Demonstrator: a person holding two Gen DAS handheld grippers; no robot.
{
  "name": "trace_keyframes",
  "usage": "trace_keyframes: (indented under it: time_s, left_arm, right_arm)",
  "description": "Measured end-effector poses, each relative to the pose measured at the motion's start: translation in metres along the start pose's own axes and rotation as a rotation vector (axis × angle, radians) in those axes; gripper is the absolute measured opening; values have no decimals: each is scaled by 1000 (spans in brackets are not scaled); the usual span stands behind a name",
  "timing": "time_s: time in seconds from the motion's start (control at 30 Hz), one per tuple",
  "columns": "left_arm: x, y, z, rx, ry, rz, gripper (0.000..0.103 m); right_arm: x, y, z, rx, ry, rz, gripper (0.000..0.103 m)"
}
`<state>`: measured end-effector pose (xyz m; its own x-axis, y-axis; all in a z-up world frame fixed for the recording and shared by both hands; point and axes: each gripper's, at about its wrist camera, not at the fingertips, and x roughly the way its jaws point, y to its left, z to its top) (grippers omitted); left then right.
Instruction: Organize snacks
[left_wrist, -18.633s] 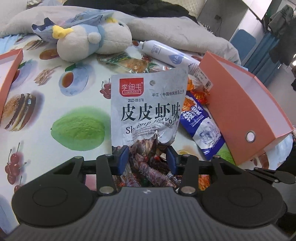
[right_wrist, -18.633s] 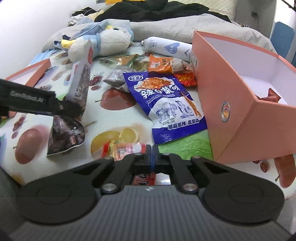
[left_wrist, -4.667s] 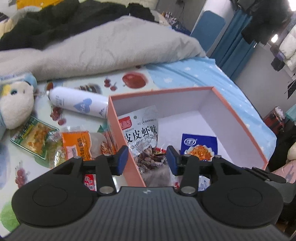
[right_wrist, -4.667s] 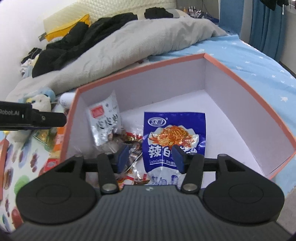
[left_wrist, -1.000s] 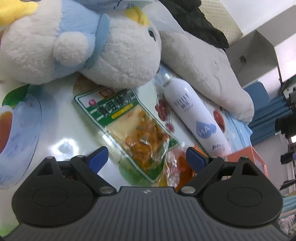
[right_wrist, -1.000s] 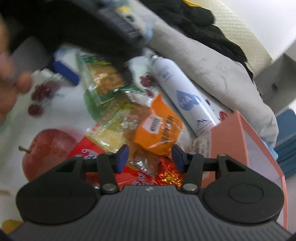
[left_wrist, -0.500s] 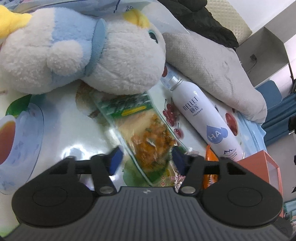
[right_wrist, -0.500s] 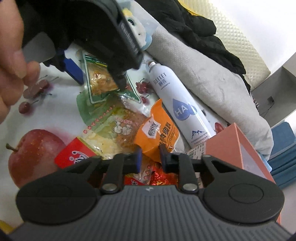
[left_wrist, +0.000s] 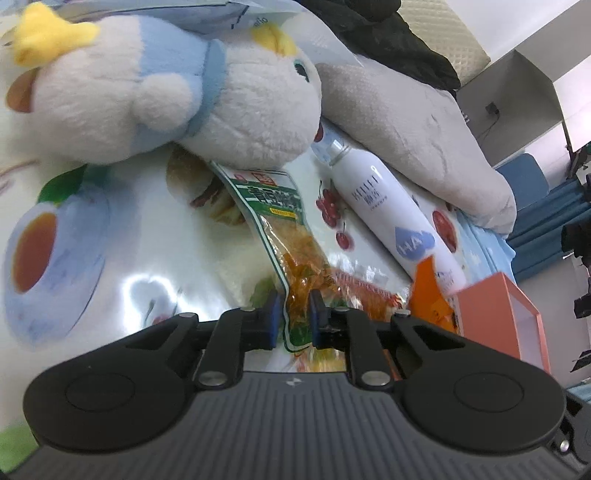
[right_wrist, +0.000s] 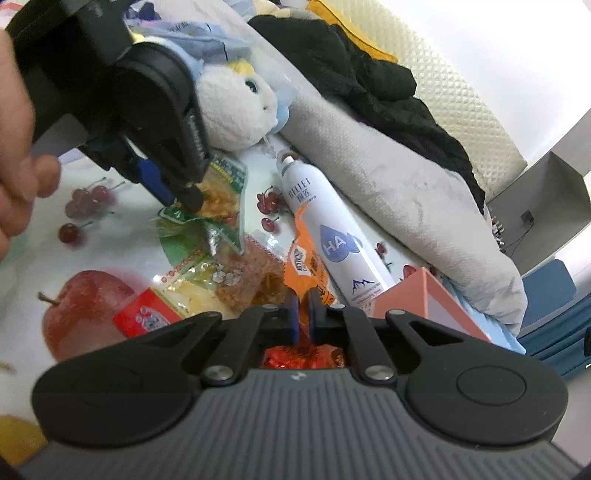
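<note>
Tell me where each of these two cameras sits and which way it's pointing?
Left wrist view: sits on the left tool, low over the fruit-print cloth, facing a green snack packet pinched in its jaws, a plush toy behind. Only the tool shows.
Right wrist view: sits on the right tool, facing an orange snack packet it grips; the person's left hand shows too.
Shared: green packet, plush toy, white spray bottle, orange box.
</note>
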<state>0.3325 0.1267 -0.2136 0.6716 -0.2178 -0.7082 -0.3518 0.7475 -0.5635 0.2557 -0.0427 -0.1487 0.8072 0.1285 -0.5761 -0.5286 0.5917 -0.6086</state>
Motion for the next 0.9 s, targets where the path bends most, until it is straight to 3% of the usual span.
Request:
trace_keyframes:
  time_s: [0.4,0.9]
  left_arm:
    - [-85,5,-61,28,-7,-9,16]
    - [-168,51,-138,-8,-10,18,15]
  right_arm:
    - [-70,15,-14,-23,-47,10,6]
    - [-138,82,-41,-70,-92,109,6]
